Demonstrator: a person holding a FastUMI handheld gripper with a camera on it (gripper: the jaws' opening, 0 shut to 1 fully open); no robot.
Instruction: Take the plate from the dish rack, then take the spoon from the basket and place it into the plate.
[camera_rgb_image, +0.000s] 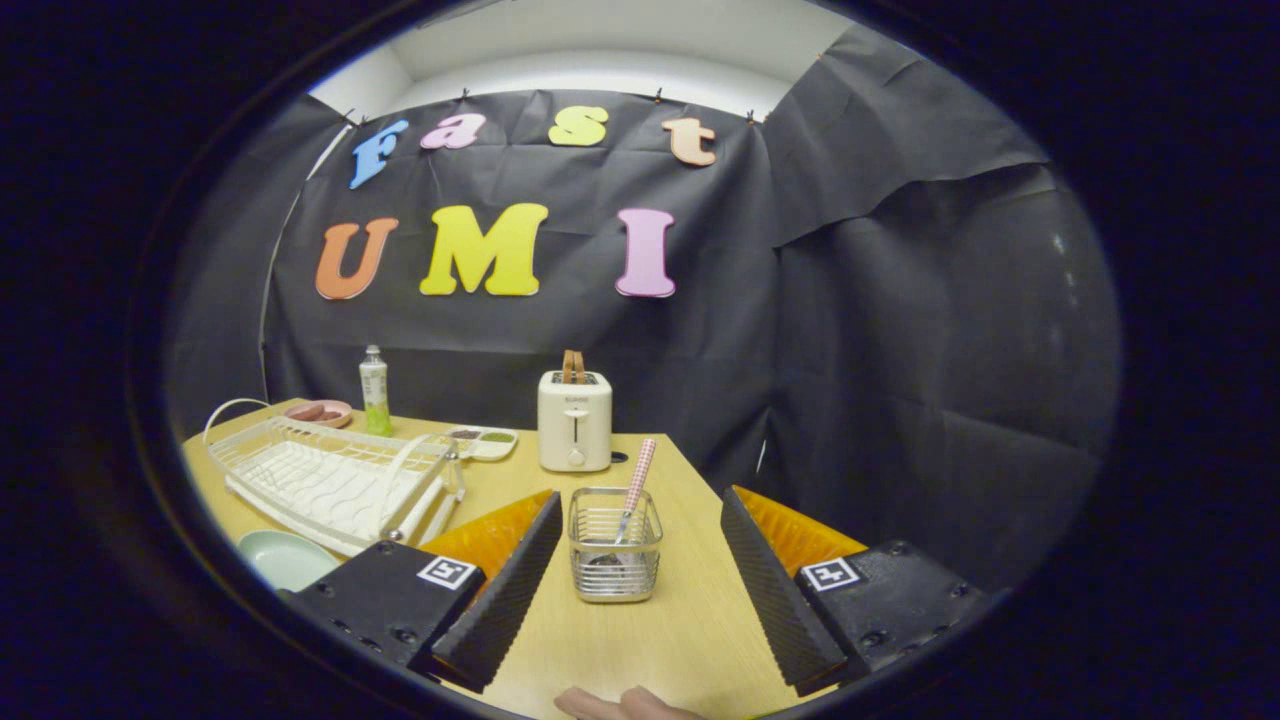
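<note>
Spoon (634, 490) stands tilted in one wire basket (614, 558) on the desk (690, 620), between the spread fingers of the claw (640, 640), which grip nothing. One plate (285, 558) lies near left, beside one empty dish rack (335, 482). One toaster (574, 420) stands farther back.

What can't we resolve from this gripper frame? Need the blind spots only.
- Spoon bowl: down in the wire basket, blurred by the mesh, so its shape is unclear.
- Plate: partly covered by the hand-held gripper, whose fingers stand open around the basket.
- Small dish behind the dish rack: contents too small to identify.
- Hand at the table's near end: cut off by the image edge.
</note>
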